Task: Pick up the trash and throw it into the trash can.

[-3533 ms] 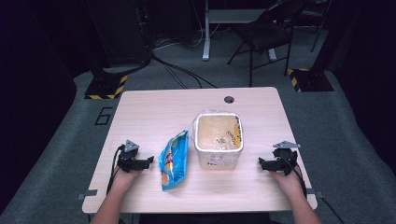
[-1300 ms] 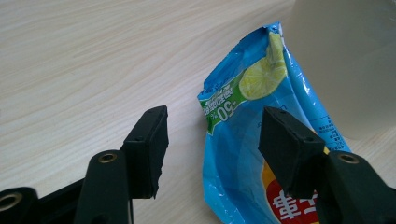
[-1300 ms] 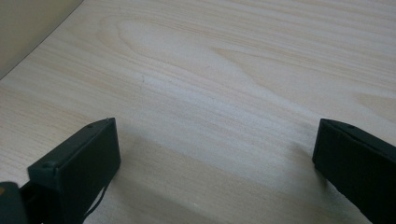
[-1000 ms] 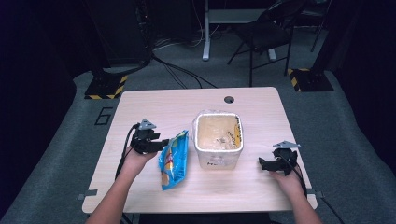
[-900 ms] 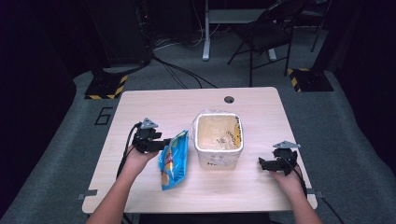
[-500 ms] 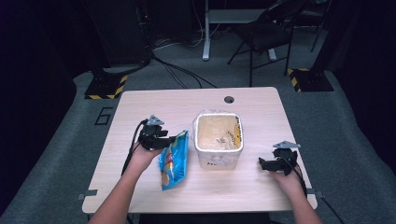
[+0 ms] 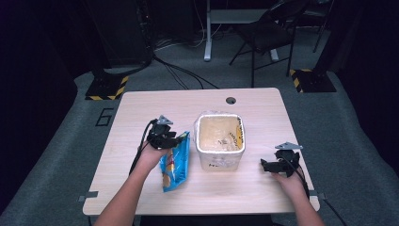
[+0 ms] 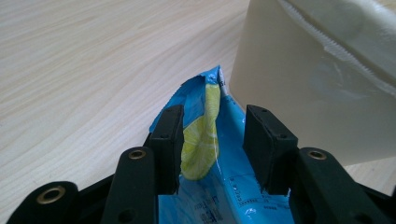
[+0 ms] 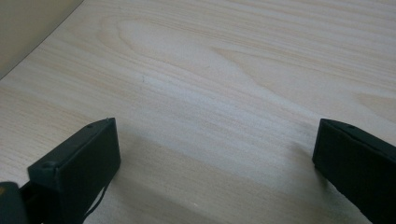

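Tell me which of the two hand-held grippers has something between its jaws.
The left hand-held gripper: its jaws straddle the top end of the blue snack bag, beside the cream tub, and have just been closing. The right hand-held gripper stands wide open over bare table.

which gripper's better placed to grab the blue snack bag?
Left. The left gripper has been closing with the blue snack bag top between its jaws; pads not yet pressing. The right gripper rests open beyond the tub.

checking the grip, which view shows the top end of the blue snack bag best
The left gripper view: the blue snack bag has its top end close up between the open jaws. The high view shows the whole bag, small. The right gripper view offers bare table.
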A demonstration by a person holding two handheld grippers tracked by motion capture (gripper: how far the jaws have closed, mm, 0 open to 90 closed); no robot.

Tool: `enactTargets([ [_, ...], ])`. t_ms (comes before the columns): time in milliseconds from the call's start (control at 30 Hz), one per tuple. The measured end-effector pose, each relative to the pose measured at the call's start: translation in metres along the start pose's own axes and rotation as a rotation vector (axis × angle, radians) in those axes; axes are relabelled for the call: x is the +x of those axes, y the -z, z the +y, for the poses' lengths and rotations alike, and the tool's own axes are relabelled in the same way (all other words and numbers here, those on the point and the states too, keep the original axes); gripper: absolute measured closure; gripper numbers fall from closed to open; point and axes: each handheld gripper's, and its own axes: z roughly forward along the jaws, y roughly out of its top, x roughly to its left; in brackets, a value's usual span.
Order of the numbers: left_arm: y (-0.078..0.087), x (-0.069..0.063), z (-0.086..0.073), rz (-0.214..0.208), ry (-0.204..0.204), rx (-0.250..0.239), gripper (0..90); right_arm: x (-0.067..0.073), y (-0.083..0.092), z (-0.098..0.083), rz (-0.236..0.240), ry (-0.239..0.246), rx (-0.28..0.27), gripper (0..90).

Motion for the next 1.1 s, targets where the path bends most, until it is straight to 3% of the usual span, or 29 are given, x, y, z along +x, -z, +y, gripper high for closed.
enactTargets([
  [300,-0.008,0.002,-0.001,0.014,0.005,0.024,61.0,0.000,0.000,0.000,0.000,0.000,0.000,0.1],
  [667,-0.010,0.002,0.000,0.033,-0.016,0.053,79.0,0.000,0.000,0.000,0.000,0.000,0.000,0.1],
  [833,-0.004,0.002,0.001,0.037,-0.030,0.028,86.6,0.000,0.000,0.000,0.000,0.000,0.000,0.1],
  [1100,0.016,0.003,0.007,0.030,-0.029,-0.048,86.8,0.000,0.000,0.000,0.000,0.000,0.000,0.1],
])
